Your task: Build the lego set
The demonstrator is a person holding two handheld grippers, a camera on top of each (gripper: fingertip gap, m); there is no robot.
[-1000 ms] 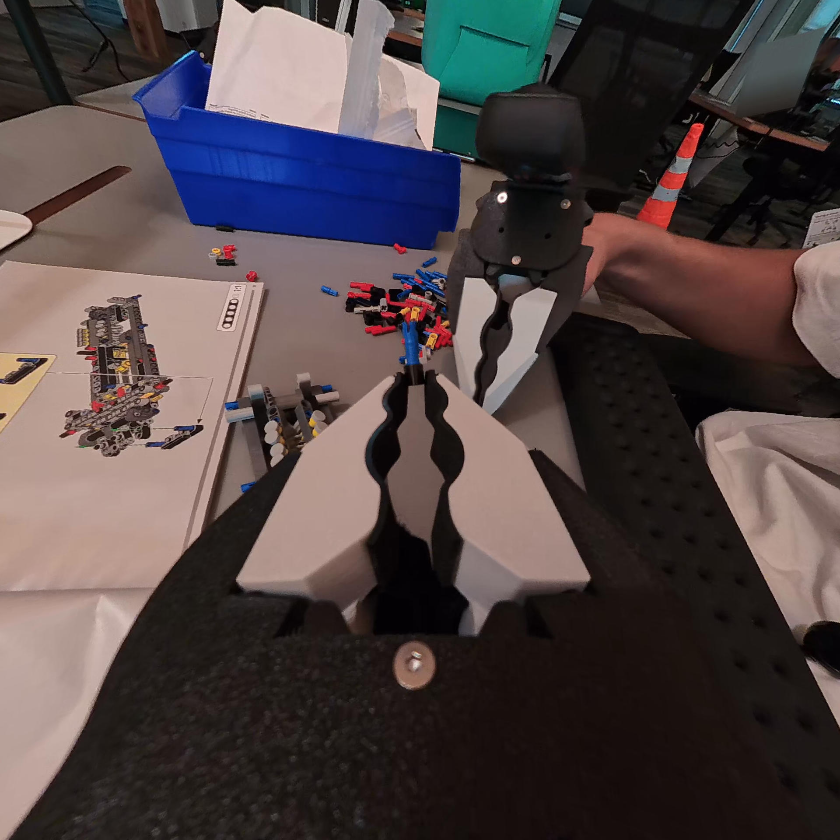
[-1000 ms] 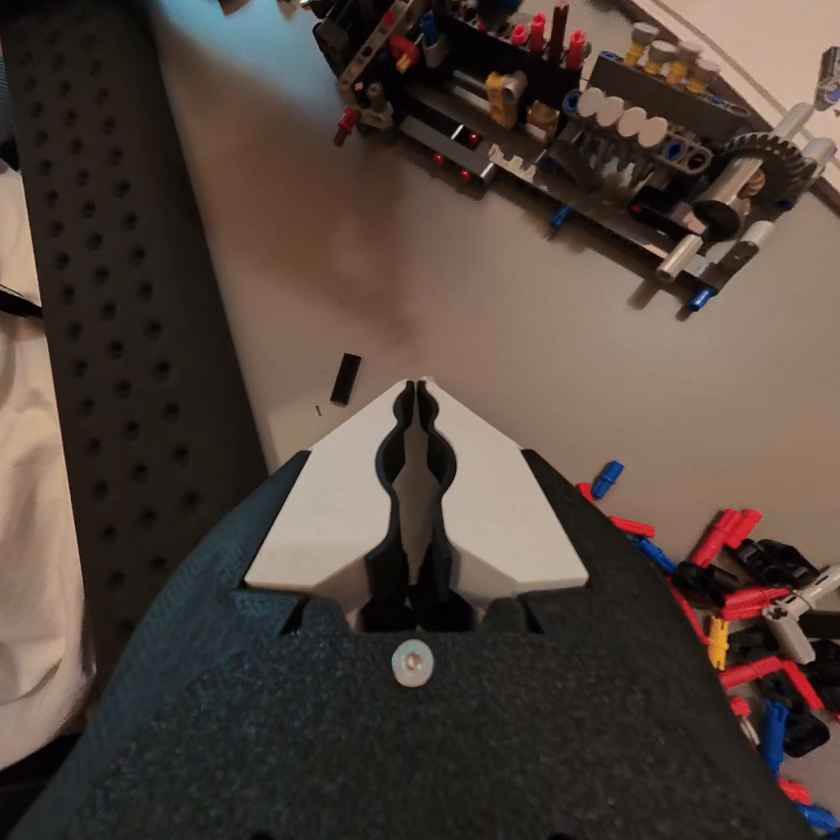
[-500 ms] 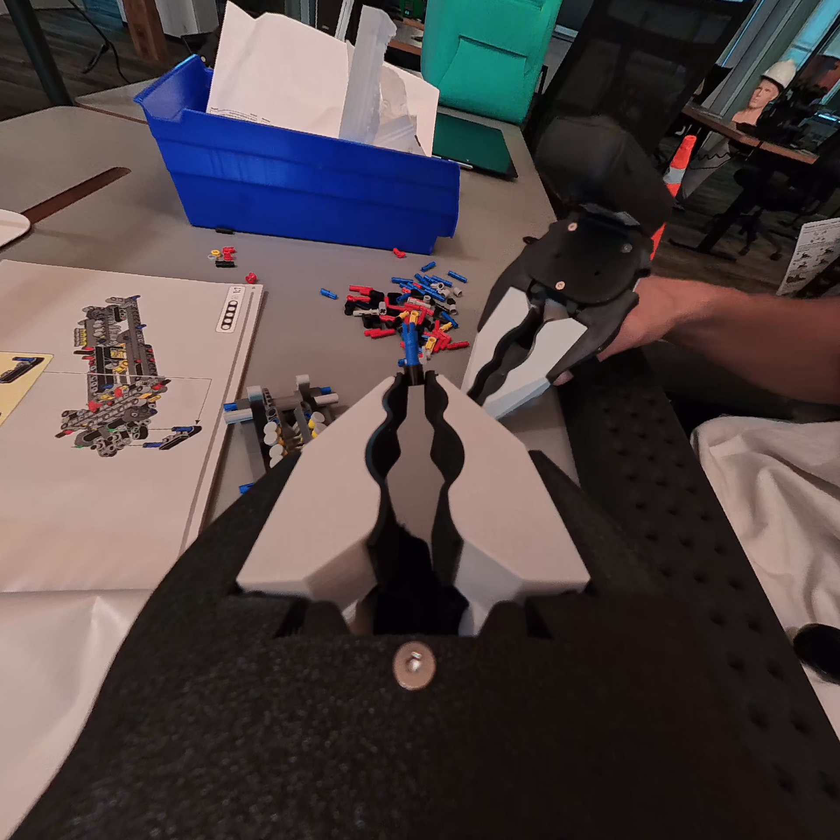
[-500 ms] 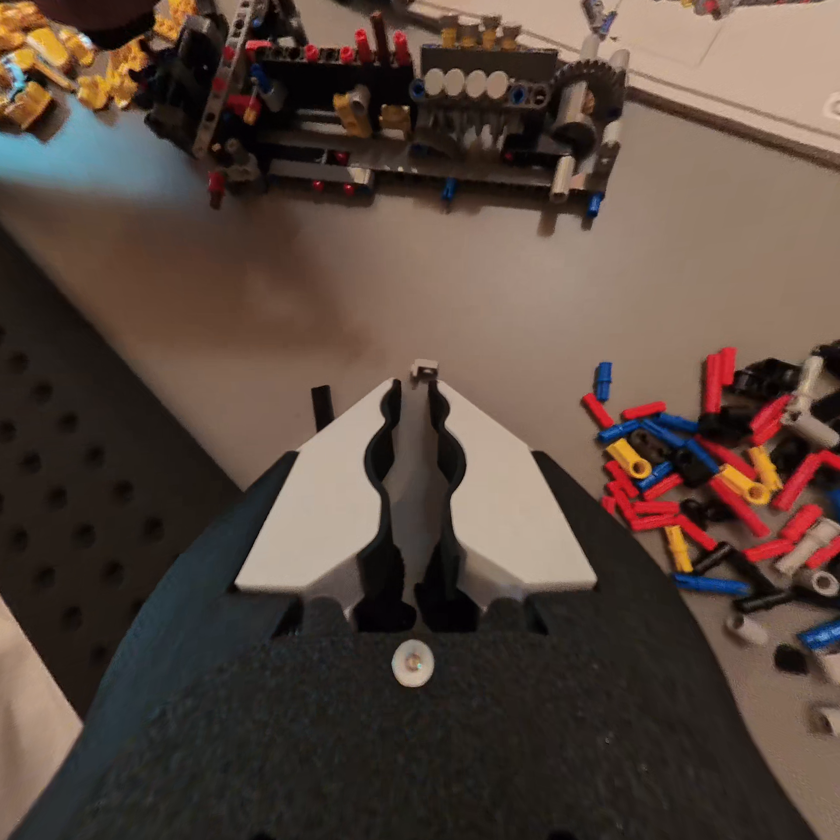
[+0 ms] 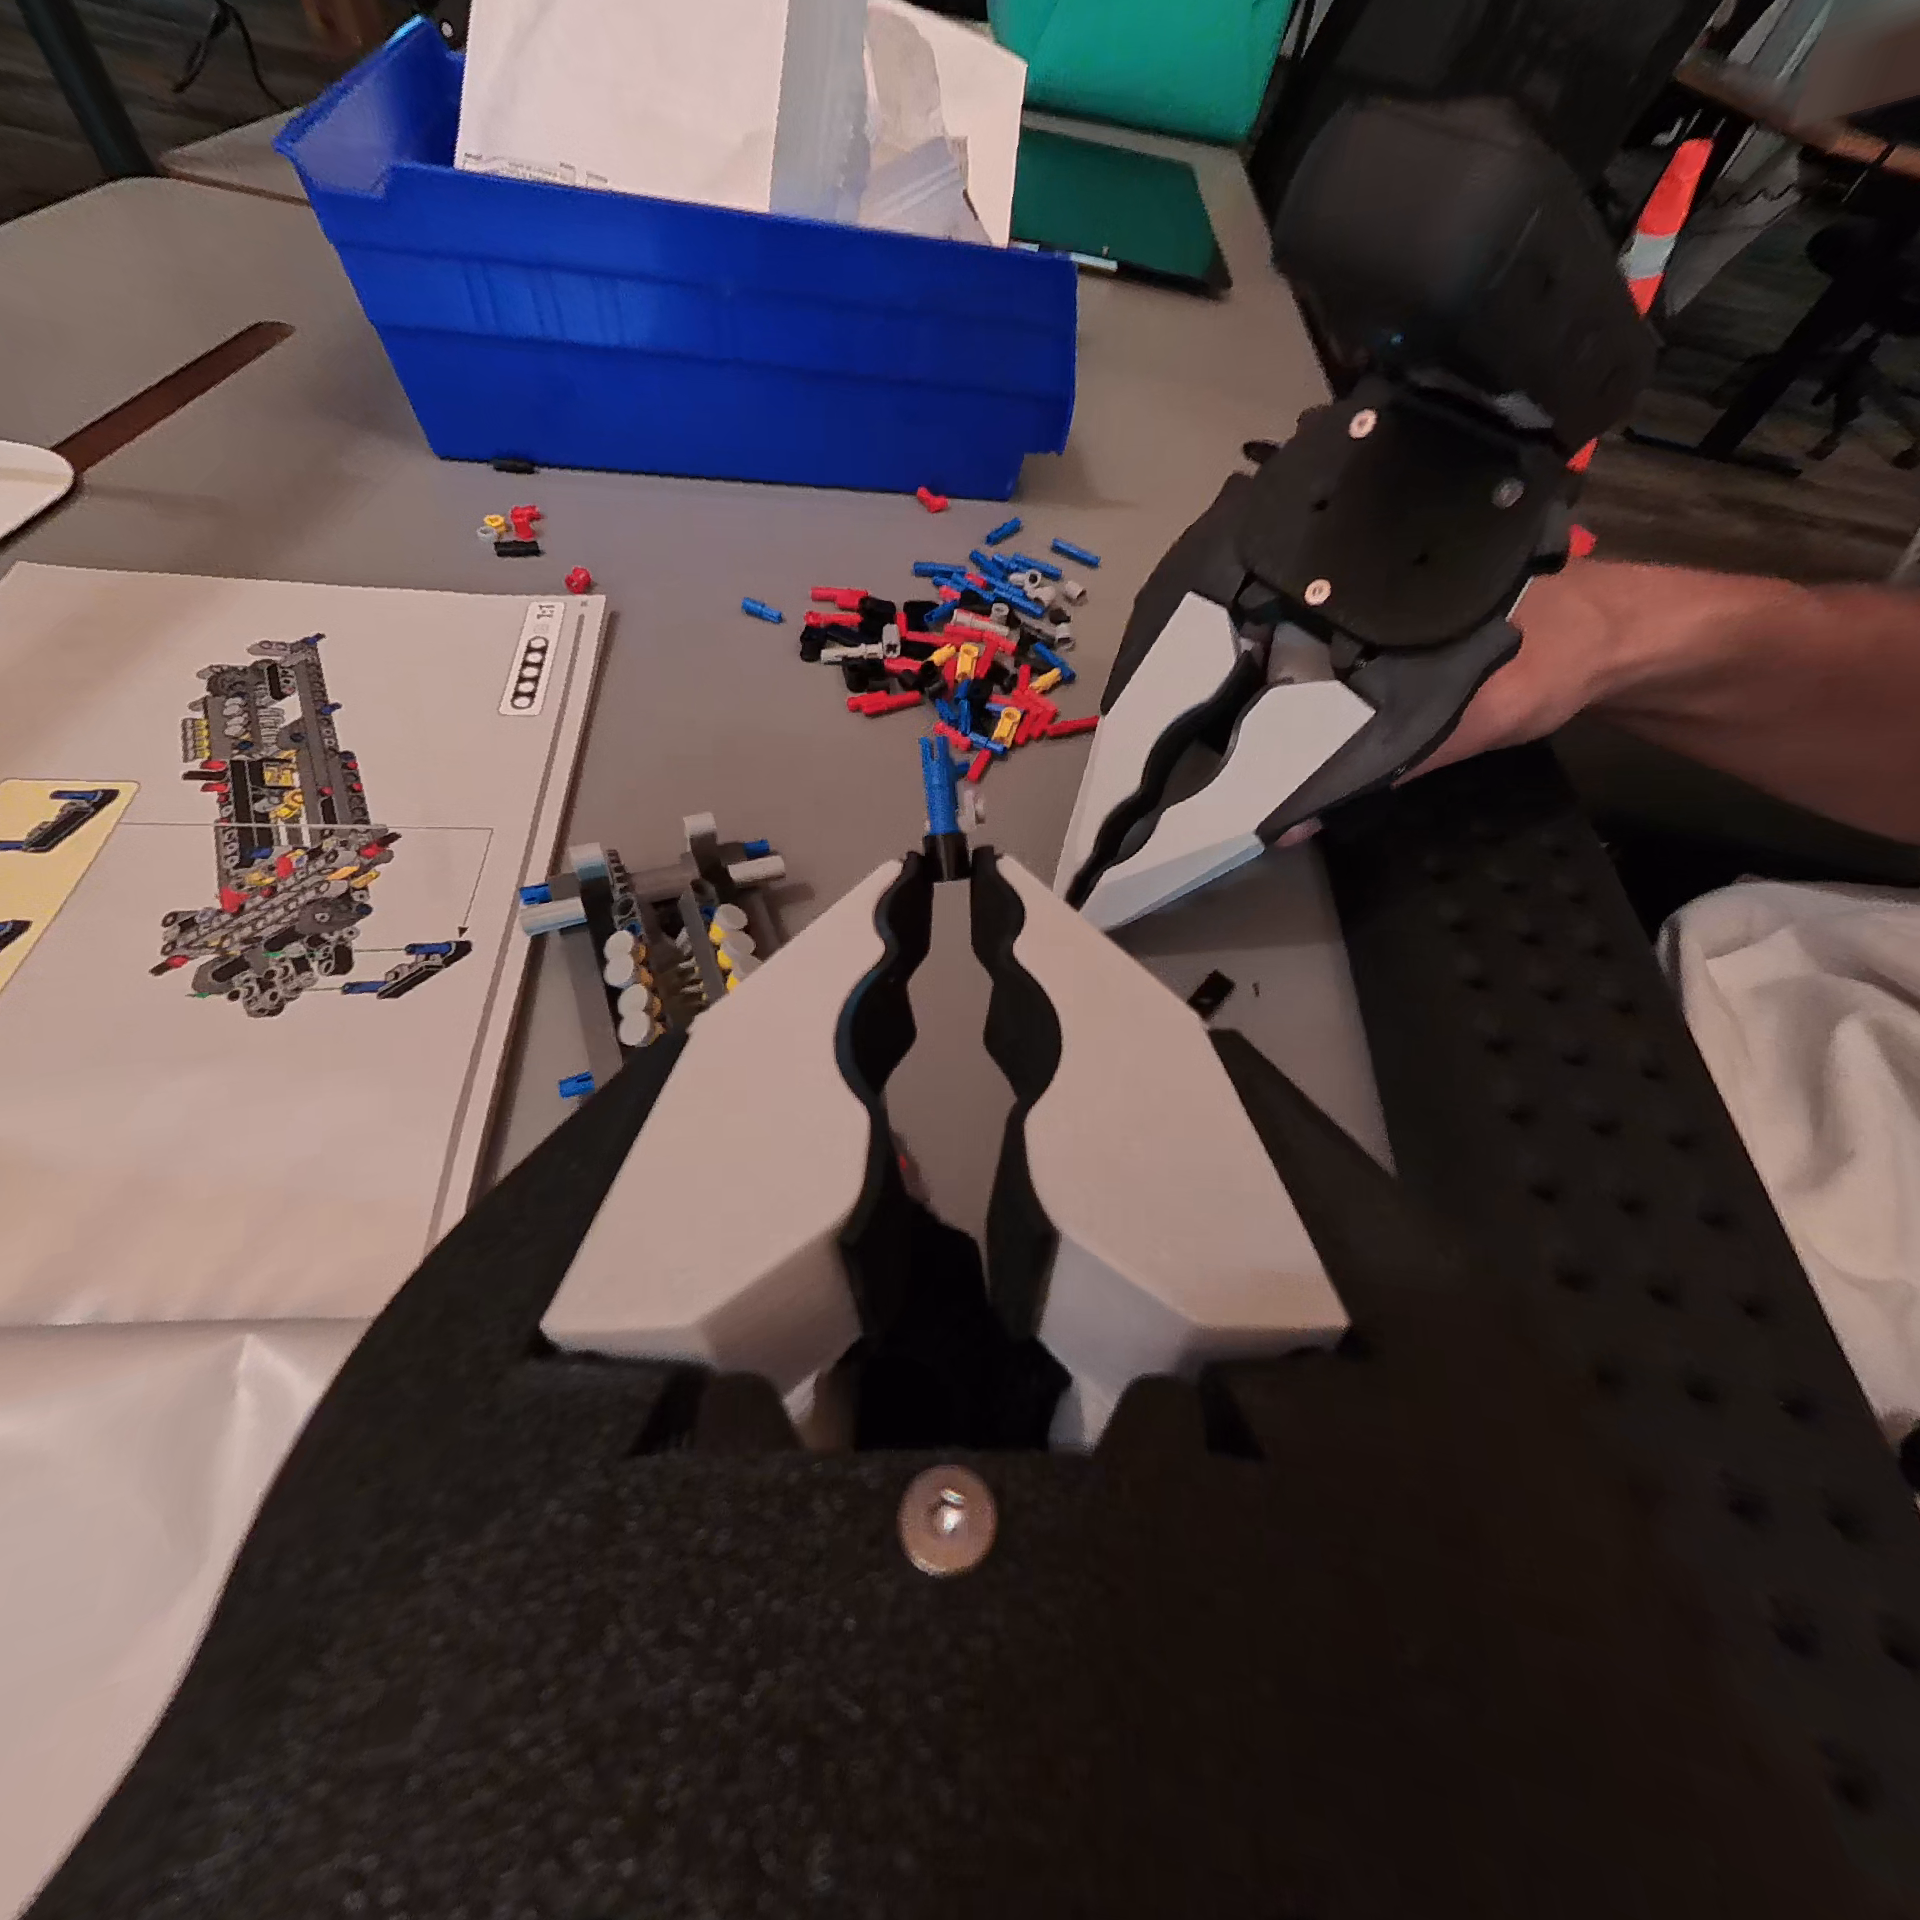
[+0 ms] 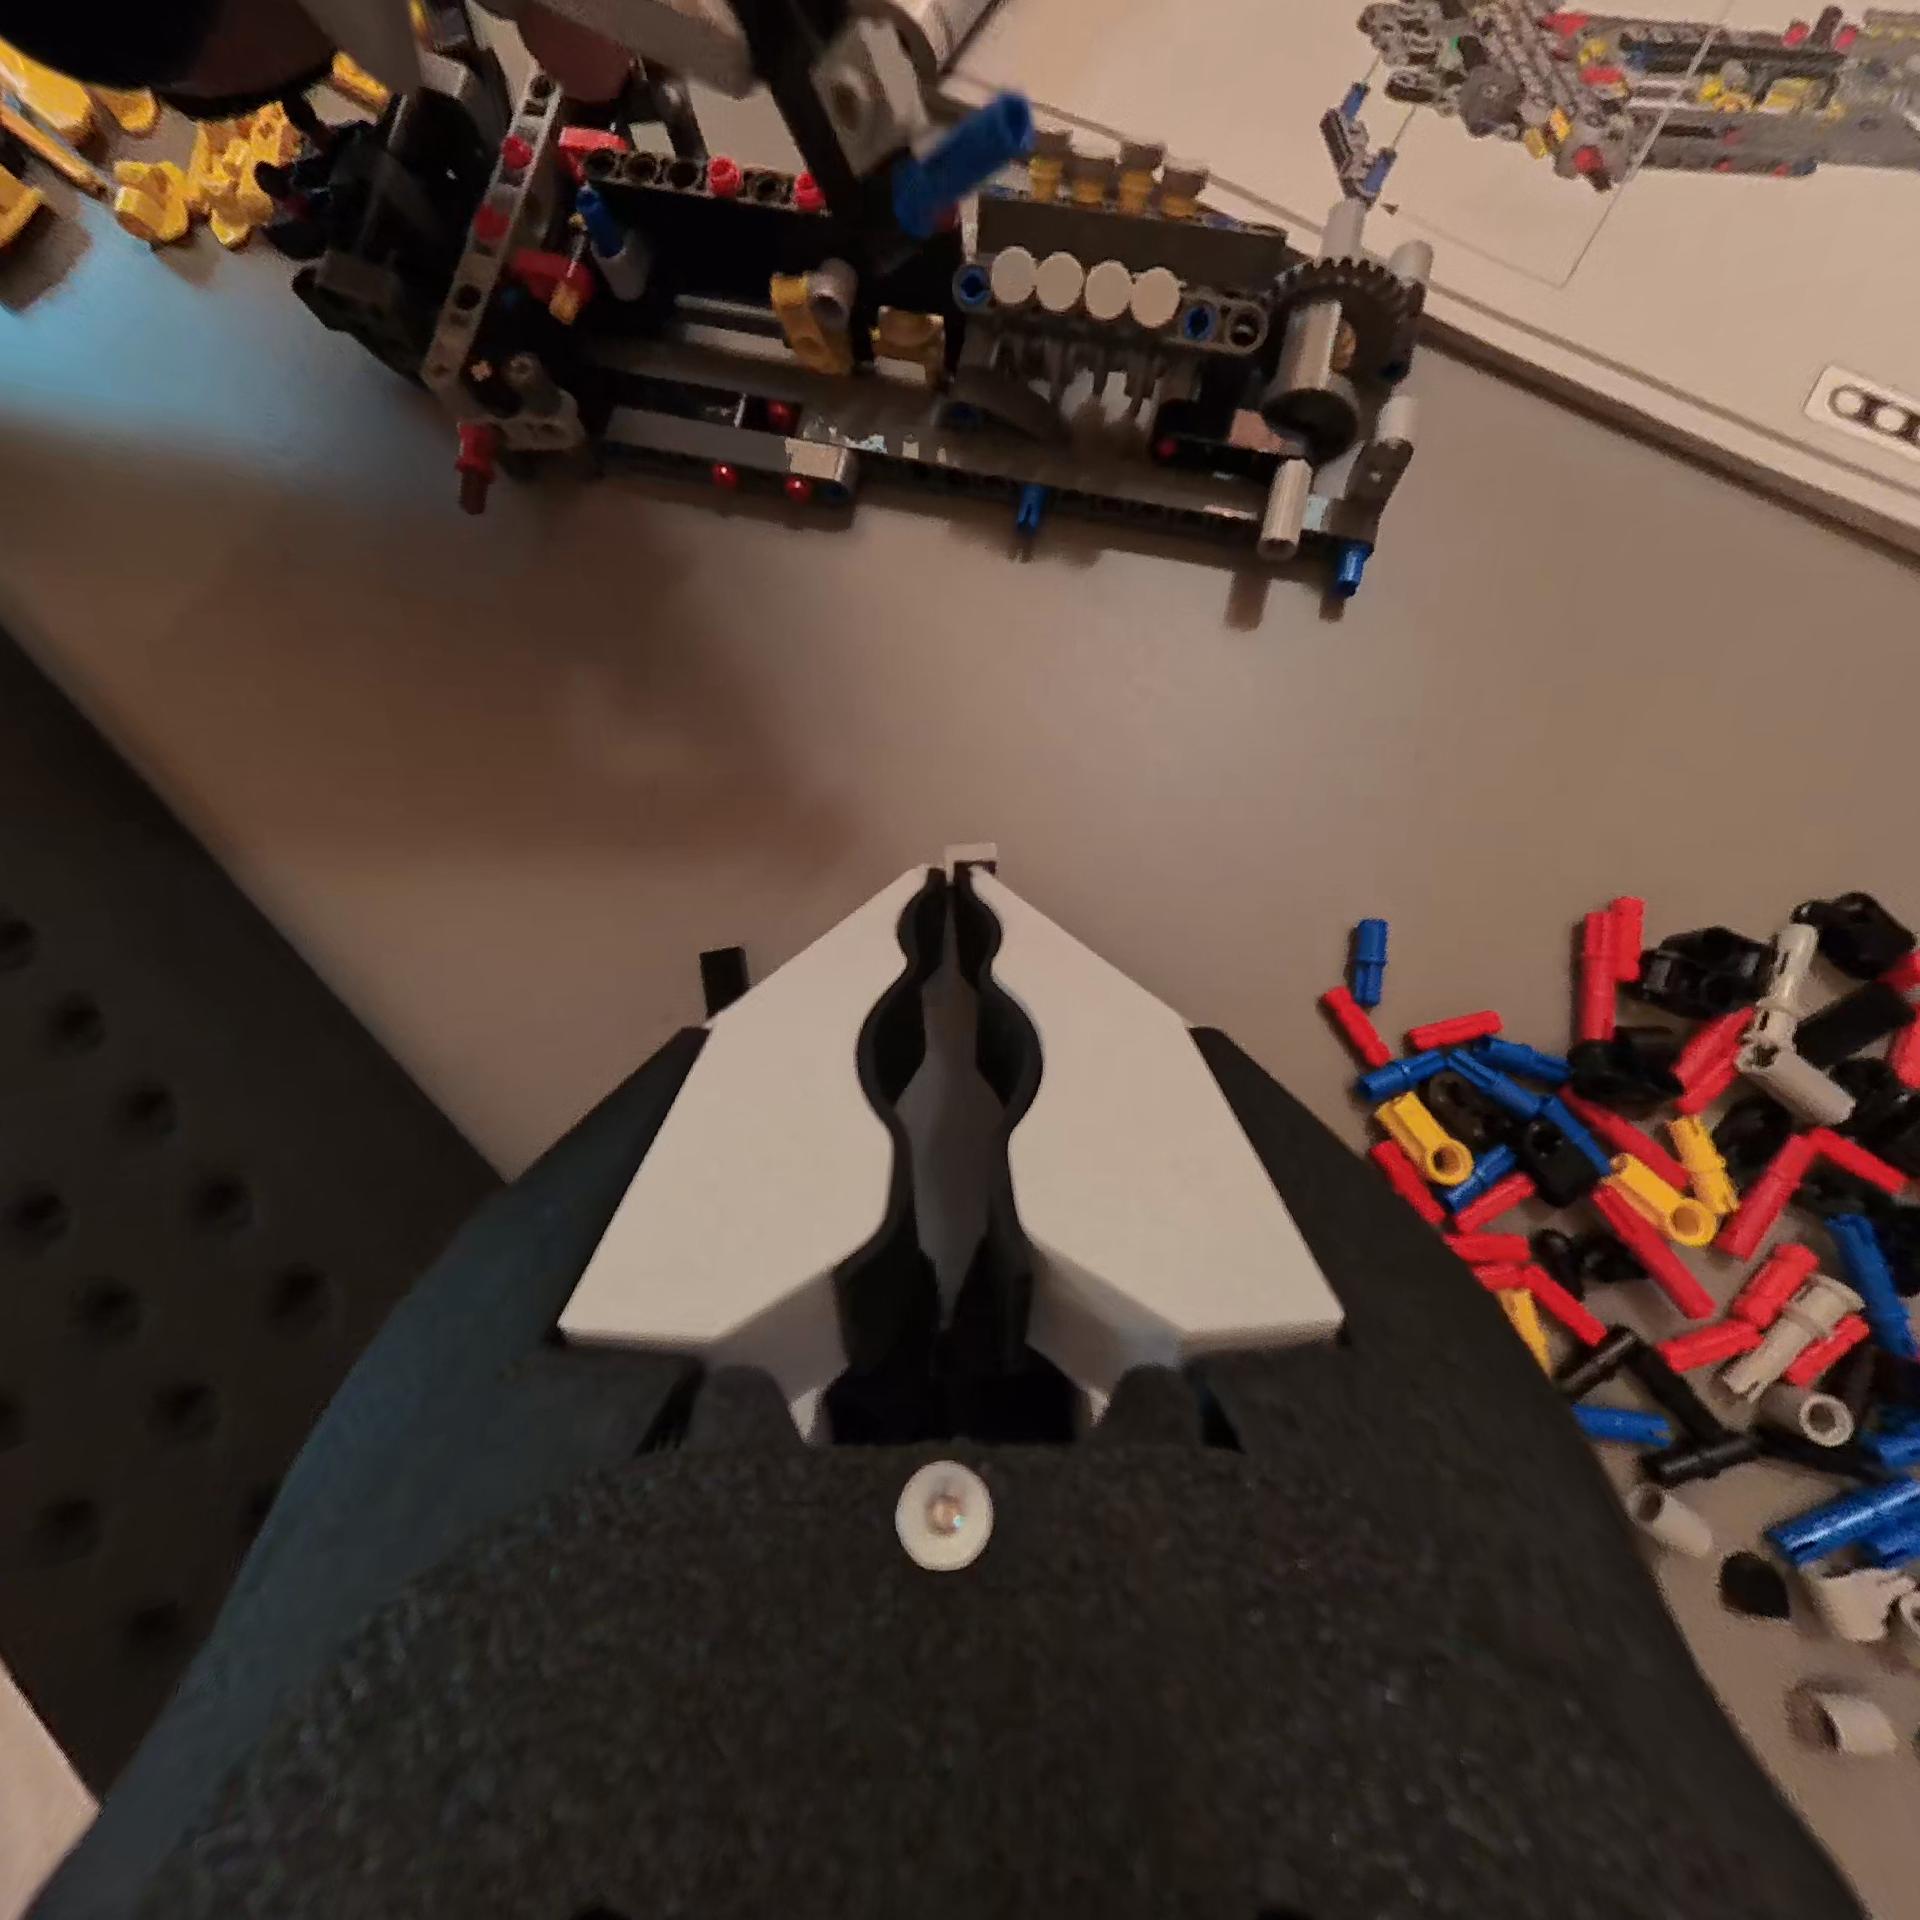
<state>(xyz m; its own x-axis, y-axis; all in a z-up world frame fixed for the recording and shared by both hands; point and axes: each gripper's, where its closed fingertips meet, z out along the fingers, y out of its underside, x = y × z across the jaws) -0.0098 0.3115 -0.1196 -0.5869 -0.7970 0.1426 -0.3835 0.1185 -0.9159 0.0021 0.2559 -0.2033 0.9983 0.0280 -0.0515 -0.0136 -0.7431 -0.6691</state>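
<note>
Grey table (image 5: 312,436) | left tongs (image 5: 948,868) grip blue-tipped piece (image 5: 940,805) | right tongs (image 6: 961,873) seemingly pinch grey bit (image 6: 971,854)

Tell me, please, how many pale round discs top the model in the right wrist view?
4 discs, in one row on the model beside the dark gear; more may be hidden.

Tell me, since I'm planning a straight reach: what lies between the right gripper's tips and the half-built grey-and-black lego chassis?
Bare grey tabletop, per the right wrist view; the right gripper pinches a small grey piece, the lego chassis beyond.
</note>
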